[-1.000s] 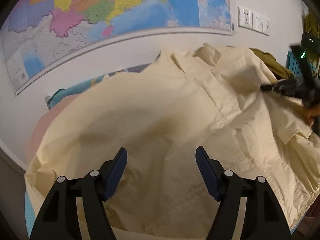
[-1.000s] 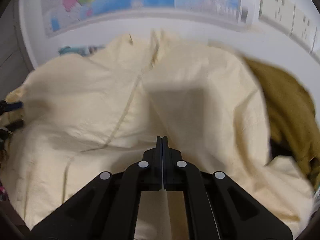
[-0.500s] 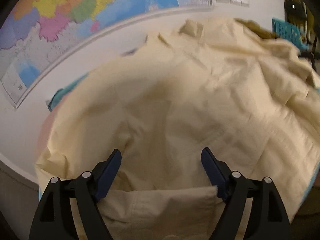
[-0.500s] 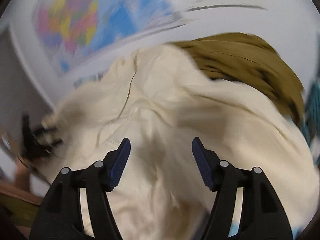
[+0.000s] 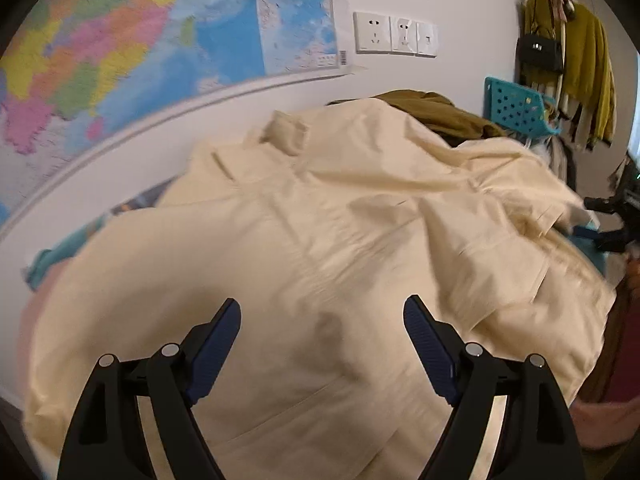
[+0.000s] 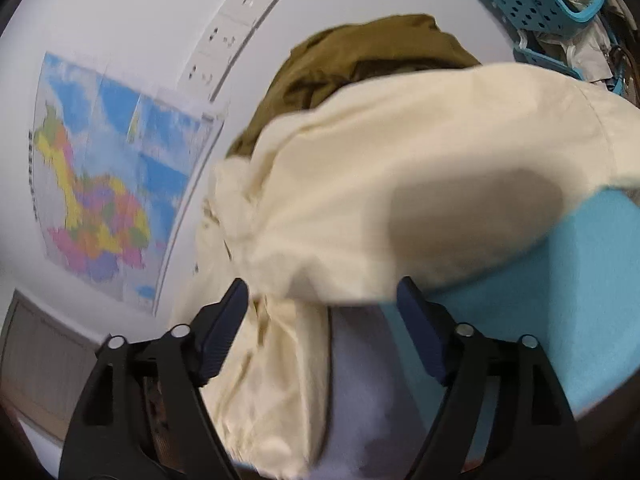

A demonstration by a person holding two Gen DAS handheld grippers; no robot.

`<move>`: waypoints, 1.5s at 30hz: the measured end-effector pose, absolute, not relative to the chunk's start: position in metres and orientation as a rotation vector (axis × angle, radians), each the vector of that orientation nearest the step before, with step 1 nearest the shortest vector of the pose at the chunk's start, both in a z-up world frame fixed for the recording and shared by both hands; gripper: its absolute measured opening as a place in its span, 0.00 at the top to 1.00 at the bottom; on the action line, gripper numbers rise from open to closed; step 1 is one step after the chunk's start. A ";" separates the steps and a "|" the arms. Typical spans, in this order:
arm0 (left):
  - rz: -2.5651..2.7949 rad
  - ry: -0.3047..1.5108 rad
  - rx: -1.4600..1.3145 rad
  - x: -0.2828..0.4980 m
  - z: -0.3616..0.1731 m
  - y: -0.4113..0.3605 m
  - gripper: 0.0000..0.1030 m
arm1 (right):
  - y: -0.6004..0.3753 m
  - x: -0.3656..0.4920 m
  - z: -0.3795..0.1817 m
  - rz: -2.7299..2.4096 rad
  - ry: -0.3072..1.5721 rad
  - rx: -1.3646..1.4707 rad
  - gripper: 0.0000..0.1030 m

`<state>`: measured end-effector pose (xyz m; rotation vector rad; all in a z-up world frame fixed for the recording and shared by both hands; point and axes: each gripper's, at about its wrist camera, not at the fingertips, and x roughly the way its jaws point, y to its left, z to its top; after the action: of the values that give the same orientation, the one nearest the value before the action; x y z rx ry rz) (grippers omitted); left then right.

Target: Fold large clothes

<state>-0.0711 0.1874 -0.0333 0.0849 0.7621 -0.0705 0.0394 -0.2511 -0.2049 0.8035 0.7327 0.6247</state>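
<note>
Now the right gripper [image 6: 322, 300], clamped a second ago, gapes wide and empty like the left gripper [image 5: 322, 322], leaving the cream jacket [image 5: 320, 240] spread on the bed, ready for the next fold.

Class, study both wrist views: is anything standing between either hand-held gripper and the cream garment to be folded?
Nothing visible. The left hand-held gripper is open directly over the cream garment, and the right hand-held gripper is open at its edge. The olive garment lies behind it, not between.
</note>
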 end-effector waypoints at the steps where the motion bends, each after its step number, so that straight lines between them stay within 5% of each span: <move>1: -0.081 0.764 0.070 -0.067 -0.034 0.186 0.22 | -0.250 0.044 -0.204 0.589 0.717 0.829 0.22; 6: -0.117 0.776 0.006 -0.056 -0.040 0.180 0.22 | -0.254 0.057 -0.206 0.350 0.640 0.898 0.42; 8: -0.119 0.782 0.005 -0.058 -0.042 0.179 0.22 | -0.253 0.050 -0.203 0.371 0.623 0.885 0.34; 16: -0.140 0.790 0.013 -0.055 -0.046 0.182 0.22 | -0.307 0.005 -0.179 0.208 0.547 0.770 0.33; 25: -0.180 0.803 0.020 -0.046 -0.050 0.167 0.21 | -0.368 0.037 -0.227 0.069 0.716 0.883 0.28; 28: -0.178 0.810 0.011 -0.046 -0.052 0.166 0.21 | -0.368 0.050 -0.228 0.136 0.669 0.896 0.57; 29: -0.178 0.812 0.008 -0.046 -0.052 0.167 0.21 | -0.367 0.051 -0.220 0.143 0.622 0.861 0.74; 33: -0.154 0.827 -0.003 -0.045 -0.054 0.174 0.21 | -0.349 0.042 -0.158 0.189 0.447 0.688 0.90; 40: -0.139 0.781 -0.058 -0.043 -0.035 0.193 0.21 | -0.226 -0.010 0.028 0.525 0.105 0.196 0.93; 45: -0.118 0.717 -0.123 -0.050 -0.017 0.218 0.21 | -0.099 -0.030 0.073 0.836 0.097 -0.043 0.93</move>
<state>-0.0503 0.2176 -0.0168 -0.1230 0.7171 -0.1180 -0.0301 -0.0993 0.0728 -0.0427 0.0966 0.8357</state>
